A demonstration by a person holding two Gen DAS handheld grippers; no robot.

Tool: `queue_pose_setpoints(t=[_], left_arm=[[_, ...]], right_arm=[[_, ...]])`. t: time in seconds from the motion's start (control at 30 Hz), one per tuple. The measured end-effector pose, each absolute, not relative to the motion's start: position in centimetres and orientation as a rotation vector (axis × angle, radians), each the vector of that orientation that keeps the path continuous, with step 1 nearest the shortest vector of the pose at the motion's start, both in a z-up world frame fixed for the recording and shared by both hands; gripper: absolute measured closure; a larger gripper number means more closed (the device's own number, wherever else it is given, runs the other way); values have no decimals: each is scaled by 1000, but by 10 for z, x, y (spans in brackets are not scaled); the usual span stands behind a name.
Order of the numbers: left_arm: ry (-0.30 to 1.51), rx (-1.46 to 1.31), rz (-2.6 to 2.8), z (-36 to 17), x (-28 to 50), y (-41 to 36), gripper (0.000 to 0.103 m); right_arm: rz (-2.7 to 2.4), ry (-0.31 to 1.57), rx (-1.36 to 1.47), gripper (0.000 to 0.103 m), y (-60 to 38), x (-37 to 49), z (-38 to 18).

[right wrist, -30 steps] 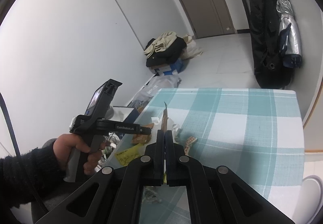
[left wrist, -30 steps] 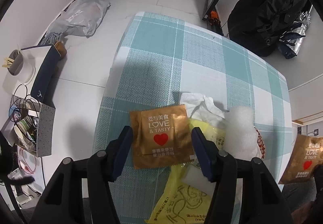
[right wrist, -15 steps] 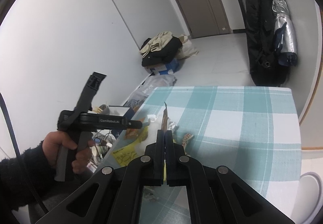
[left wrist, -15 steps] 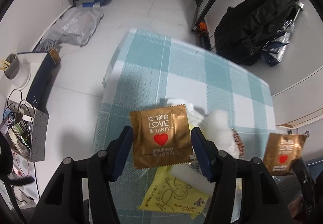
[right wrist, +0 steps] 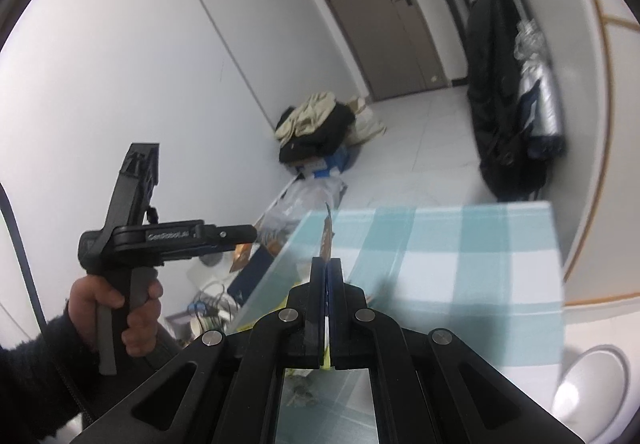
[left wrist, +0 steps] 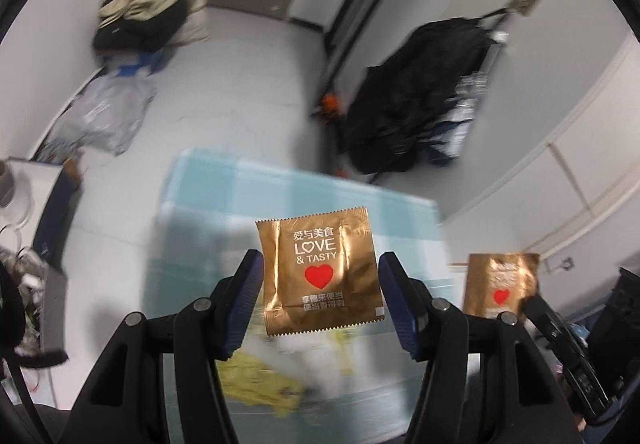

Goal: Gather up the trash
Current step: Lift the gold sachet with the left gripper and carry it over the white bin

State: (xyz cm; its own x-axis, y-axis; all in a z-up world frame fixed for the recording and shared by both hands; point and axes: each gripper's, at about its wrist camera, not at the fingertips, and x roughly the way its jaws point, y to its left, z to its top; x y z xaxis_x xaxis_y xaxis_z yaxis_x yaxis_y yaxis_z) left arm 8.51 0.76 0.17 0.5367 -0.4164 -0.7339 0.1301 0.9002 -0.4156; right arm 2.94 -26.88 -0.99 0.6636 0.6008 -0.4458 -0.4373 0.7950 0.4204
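Observation:
A gold "LOVE & TASTY" sachet (left wrist: 316,244) hangs face-on between the blue pads of my left gripper (left wrist: 321,266), which grips it by its side edges above the teal checked table (left wrist: 200,203). Off to the right hangs a second gold sachet (left wrist: 502,284), pinched in my right gripper. In the right wrist view that gripper (right wrist: 326,264) is shut on this sachet (right wrist: 327,232), seen edge-on. A hand (right wrist: 132,308) holds the left gripper (right wrist: 248,234) up at the left. A yellow wrapper (left wrist: 260,384) lies blurred on the cloth below.
A black bag and a folded umbrella (left wrist: 412,95) stand by the far wall. A pile of clothes (left wrist: 144,15) and a grey plastic bag (left wrist: 104,111) lie on the floor. A white round bin (right wrist: 592,384) is at the lower right. Cables and clutter (left wrist: 24,284) are left of the table.
Both grippers have risen above the table with their sachets still held. The left view has tilted up, so the table and the litter on it now sit lower and blurred.

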Motion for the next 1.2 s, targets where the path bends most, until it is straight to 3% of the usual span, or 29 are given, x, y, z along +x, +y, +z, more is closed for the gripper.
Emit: queue_pose_setpoints(t=[0.4,0.6,0.87,1.2], left_arm=[[912,-255,-740,73,85,-145,48],[992,-191,-877,42,79,-239,48],[1205,-91,-941,-44,92,-328,48],[1414,-63,-916,-130,105,-363,48]], right_arm=[[348,445,349,103,-409,-23,59],[170,463,336,103,-490,-52,54],[7,620,499,103,-576,-45,-37],[34,821,661,103,-615,1,-161]])
